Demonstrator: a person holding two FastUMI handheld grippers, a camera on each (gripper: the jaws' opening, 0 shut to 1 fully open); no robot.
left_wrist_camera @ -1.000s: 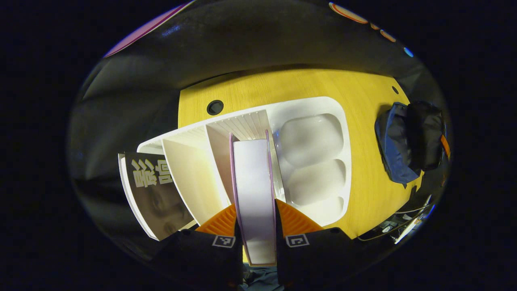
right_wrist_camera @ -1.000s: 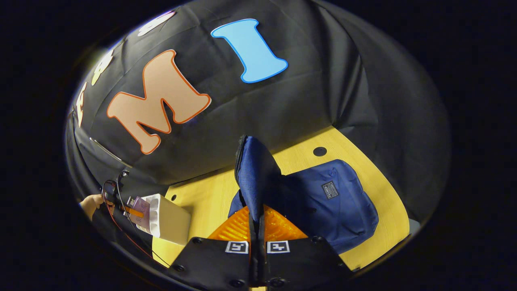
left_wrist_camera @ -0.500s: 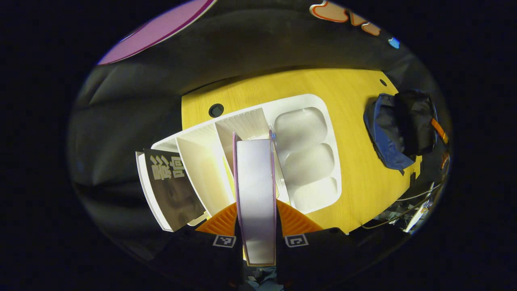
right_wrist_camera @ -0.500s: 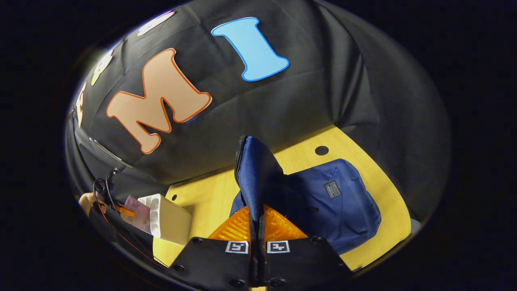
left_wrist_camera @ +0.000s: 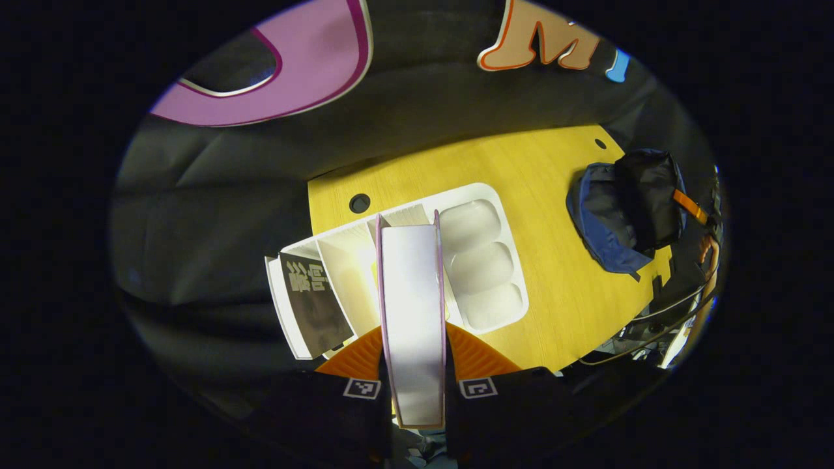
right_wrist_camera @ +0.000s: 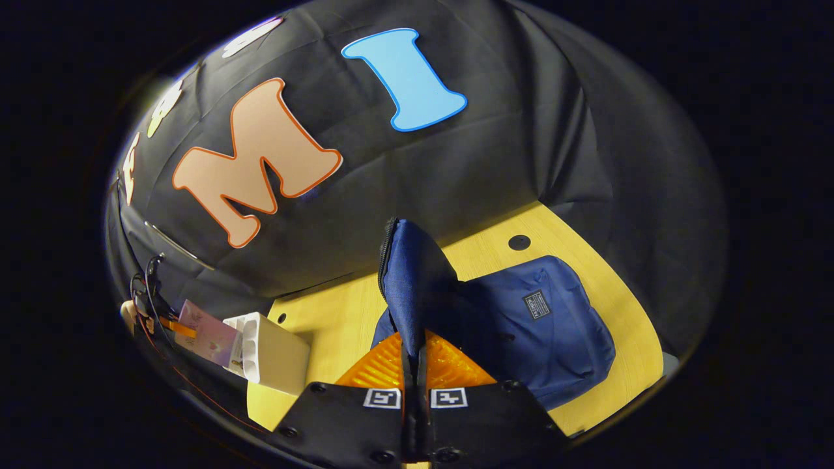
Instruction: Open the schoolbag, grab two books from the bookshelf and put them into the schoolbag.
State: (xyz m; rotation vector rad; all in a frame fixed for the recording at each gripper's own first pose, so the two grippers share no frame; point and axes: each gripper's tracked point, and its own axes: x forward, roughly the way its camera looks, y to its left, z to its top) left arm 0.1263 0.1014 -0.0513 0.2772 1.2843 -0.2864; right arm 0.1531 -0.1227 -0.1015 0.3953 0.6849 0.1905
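Observation:
My left gripper is shut on a thick book with pale pages and a purple cover, held well above the white bookshelf. A second book with a dark grey cover still leans in the shelf's left slot. The blue schoolbag lies open at the table's right end. In the right gripper view, my right gripper is shut on the raised flap of the blue schoolbag, holding it up. Far left there, the purple book hovers beside the bookshelf.
The yellow table has a round cable hole behind the shelf. Cables hang off the table's near right corner. A hand holds the other gripper at far left in the right gripper view.
The left gripper has lifted the purple book up and out of the shelf; shelf and table look smaller and farther. The right gripper keeps holding the bag flap, unmoved.

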